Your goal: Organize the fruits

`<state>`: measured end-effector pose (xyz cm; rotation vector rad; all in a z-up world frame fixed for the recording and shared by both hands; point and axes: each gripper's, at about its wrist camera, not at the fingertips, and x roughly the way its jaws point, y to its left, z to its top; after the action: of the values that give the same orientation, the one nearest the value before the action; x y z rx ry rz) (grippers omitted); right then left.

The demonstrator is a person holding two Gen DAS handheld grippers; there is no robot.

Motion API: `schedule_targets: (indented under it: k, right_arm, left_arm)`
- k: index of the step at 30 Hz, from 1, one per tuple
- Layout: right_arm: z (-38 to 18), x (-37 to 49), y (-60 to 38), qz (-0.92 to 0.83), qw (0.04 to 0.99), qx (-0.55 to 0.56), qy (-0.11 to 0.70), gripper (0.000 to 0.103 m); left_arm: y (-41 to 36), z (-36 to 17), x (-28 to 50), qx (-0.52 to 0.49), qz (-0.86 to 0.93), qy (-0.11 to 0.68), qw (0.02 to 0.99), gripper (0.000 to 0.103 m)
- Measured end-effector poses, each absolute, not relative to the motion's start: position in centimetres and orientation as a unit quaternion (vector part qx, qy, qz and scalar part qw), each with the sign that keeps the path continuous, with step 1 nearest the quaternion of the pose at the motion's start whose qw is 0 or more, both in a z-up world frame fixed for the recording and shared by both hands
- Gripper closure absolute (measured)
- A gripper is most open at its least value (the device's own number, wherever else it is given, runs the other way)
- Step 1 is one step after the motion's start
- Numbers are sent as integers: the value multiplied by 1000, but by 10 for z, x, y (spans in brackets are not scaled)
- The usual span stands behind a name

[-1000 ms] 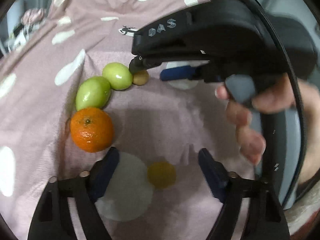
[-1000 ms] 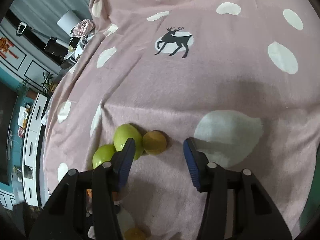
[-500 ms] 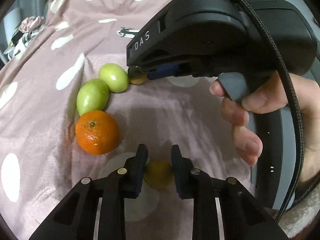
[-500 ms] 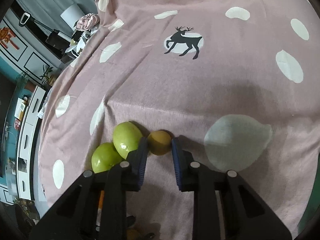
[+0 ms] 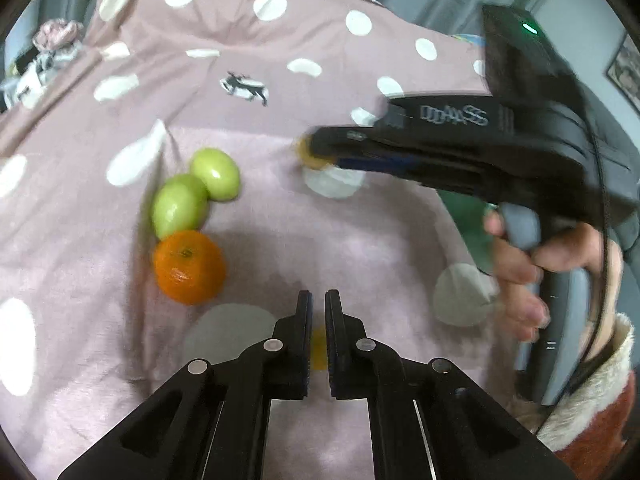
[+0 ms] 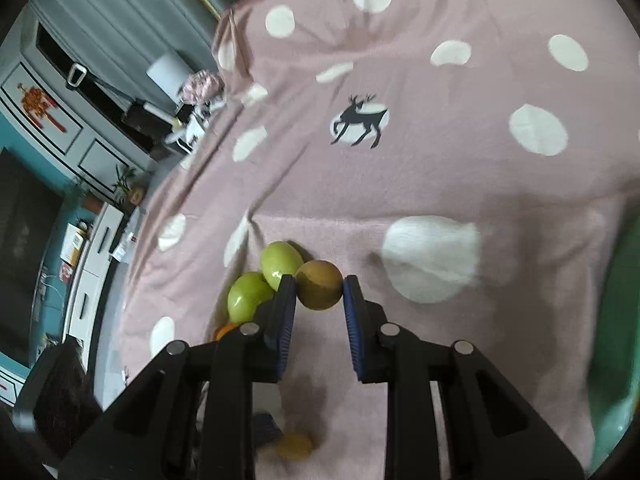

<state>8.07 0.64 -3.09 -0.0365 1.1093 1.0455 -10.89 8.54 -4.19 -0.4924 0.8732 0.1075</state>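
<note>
Right gripper: your jaws are clamped on the brownish round fruit, pads on its two sides, contact only near the fingertips. It is round and smooth, so a fast swing could roll it out forward; it would drop onto the pink spotted blanket and wander off.

Left gripper: jaws drawn in to a narrow slit, with the small yellow fruit seen only through the gap. You cannot tell from this view whether the pads truly bear on it or whether it sits below them. If it is only nipped at its top, lifting may leave it behind or flick it sideways.

Two green fruits and the orange lie to the left of your left jaws, touching in a row. Nudge one and the rest may roll on the soft blanket.
</note>
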Motion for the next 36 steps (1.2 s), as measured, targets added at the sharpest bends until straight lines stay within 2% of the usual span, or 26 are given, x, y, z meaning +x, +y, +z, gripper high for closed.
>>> schedule_targets:
  k: [11, 15, 16, 17, 18, 19, 20, 25, 31, 36]
  right_arm:
    - [-33, 78, -32, 457, 733, 1, 504, 78]
    - [-38, 75, -42, 459, 731, 10, 505, 78]
    - [-39, 75, -45, 459, 731, 12, 505, 78]
    - [-41, 75, -47, 458, 731, 13, 506, 78]
    - [-43, 74, -49, 455, 731, 10, 509, 78]
    - [-46, 74, -51, 453, 730, 10, 513, 78]
    - [-47, 75, -52, 451, 729, 11, 514, 78]
    - [-48, 79, -71, 443, 732, 34, 517, 78]
    - [-37, 78, -94, 449, 739, 52, 499, 78]
    - [-44, 81, -102, 446, 733, 63, 510, 78]
  left_arm:
    - [74, -66, -90, -223, 70, 488, 841, 95]
    - [83, -70, -83, -245, 92, 471, 842, 90]
    - [87, -70, -82, -260, 84, 465, 842, 80]
    - [89, -71, -81, -269, 80, 459, 843, 62]
    - [92, -71, -81, -275, 77, 452, 845, 52]
    - [92, -70, -81, -276, 76, 443, 849, 28]
    - [92, -69, -81, -274, 77, 435, 854, 16]
    - [80, -60, -71, -230, 90, 424, 871, 15]
    - [55, -59, -52, -124, 114, 429, 887, 15]
    - [65, -52, -33, -145, 101, 424, 888, 15]
